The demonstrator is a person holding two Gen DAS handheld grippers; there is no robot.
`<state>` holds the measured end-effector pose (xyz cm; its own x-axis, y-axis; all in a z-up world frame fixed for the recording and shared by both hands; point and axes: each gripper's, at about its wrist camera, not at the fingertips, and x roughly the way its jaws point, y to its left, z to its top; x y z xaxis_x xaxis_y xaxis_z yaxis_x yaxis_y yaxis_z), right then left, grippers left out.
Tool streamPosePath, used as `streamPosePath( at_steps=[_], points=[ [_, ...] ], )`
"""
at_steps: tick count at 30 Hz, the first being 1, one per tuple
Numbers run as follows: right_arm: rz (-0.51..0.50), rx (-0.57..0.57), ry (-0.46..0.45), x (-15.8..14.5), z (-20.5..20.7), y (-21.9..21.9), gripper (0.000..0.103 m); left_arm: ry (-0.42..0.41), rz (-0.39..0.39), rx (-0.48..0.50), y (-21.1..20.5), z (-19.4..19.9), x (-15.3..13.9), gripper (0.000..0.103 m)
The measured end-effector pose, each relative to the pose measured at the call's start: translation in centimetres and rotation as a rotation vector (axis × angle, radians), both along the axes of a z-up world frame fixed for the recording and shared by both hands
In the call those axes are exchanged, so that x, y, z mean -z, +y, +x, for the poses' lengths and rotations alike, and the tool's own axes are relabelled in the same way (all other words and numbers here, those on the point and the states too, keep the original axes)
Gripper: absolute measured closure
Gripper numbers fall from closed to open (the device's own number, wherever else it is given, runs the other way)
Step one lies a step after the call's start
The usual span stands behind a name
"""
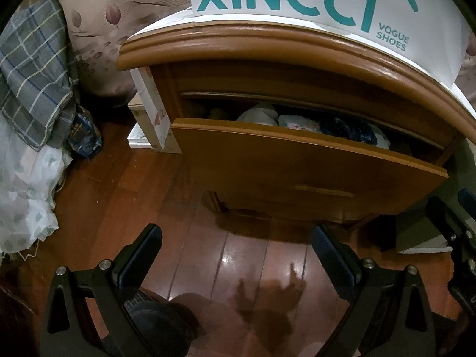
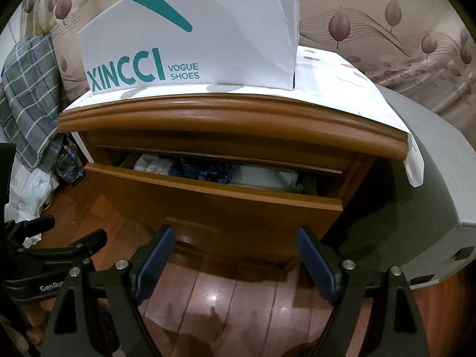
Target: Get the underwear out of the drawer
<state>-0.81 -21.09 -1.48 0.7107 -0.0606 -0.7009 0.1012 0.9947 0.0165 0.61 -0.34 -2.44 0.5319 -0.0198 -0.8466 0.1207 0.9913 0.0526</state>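
In wooden drawer (image 2: 208, 205), rumpled underwear (image 2: 205, 171)

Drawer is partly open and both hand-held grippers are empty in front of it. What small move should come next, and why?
Probably lift the right hand-held gripper up over the drawer front toward the dark blue garment. Both it and the left hand-held gripper are open, empty and low, below the drawer's rim, and the gap already exposes the clothes.

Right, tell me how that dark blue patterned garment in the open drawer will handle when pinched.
The dark blue patterned garment looks crumpled and soft, so probably floppy and light. It lies against white clothes, so a pinch may drag them along.
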Motion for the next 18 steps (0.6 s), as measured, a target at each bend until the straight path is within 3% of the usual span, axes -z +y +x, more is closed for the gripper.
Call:
streamPosePath(
  at_steps=[8,13,18],
  points=[
    [0.023,0.017,0.006,-0.3,-0.2,-0.5,0.017,0.006,-0.015,-0.012,0.1,0.2,0.0,0.003],
    [0.089,0.020,0.003,-0.4,-0.2,-0.8,0.017,0.007,-0.018,-0.015,0.0,0.2,0.1,0.003],
    [0.060,0.022,-0.042,-0.6,-0.3,-1.1,0.017,0.002,-0.015,-0.008,-0.1,0.0,0.0,0.003]
  ],
)
